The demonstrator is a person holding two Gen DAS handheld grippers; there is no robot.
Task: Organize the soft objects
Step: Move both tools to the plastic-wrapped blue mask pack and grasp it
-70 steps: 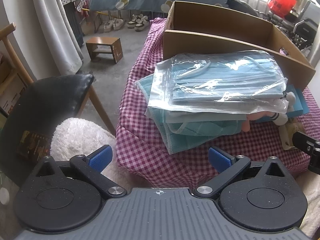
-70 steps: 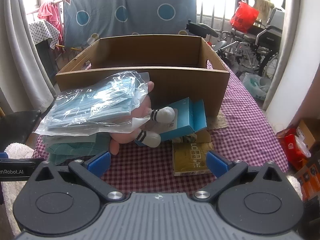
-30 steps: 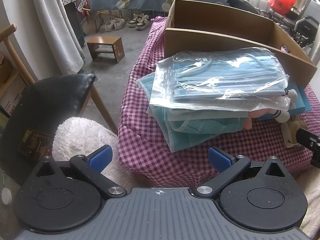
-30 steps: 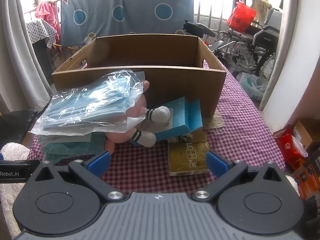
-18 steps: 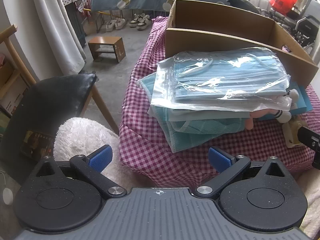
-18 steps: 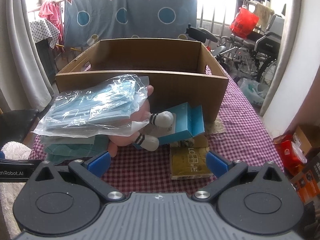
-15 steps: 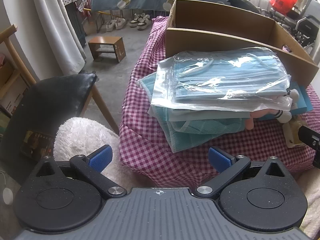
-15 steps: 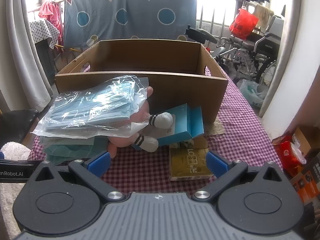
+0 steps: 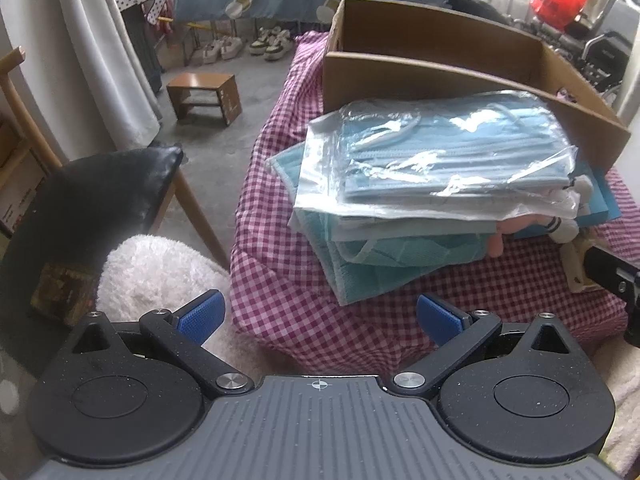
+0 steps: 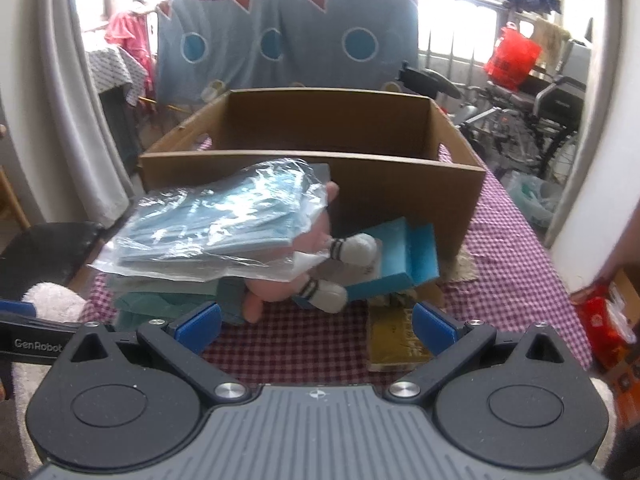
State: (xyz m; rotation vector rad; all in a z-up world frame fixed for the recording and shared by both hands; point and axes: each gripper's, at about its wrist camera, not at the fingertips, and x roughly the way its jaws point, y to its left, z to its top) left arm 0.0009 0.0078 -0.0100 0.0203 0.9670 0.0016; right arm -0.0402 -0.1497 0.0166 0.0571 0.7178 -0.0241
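A clear bag of blue face masks (image 9: 440, 160) (image 10: 224, 224) lies on top of folded teal cloths (image 9: 384, 256) (image 10: 160, 300) on the checked table. A pink plush doll with white striped socks (image 10: 316, 276) (image 9: 532, 232) is half buried under the bag. An open cardboard box (image 10: 320, 148) (image 9: 460, 56) stands just behind the pile. My left gripper (image 9: 318, 318) is open and empty, off the table's near left corner. My right gripper (image 10: 316, 326) is open and empty, low in front of the doll.
A blue carton (image 10: 400, 260) leans by the box, with a yellow-brown packet (image 10: 396, 340) in front. A black chair (image 9: 92, 200) and a white fluffy cushion (image 9: 156, 268) stand to the left of the table. A stool (image 9: 204, 92), wheelchair (image 10: 540, 120) and curtains surround.
My right gripper has dropped lower and come closer to the doll and packet. My left gripper has hardly moved. Both stay open.
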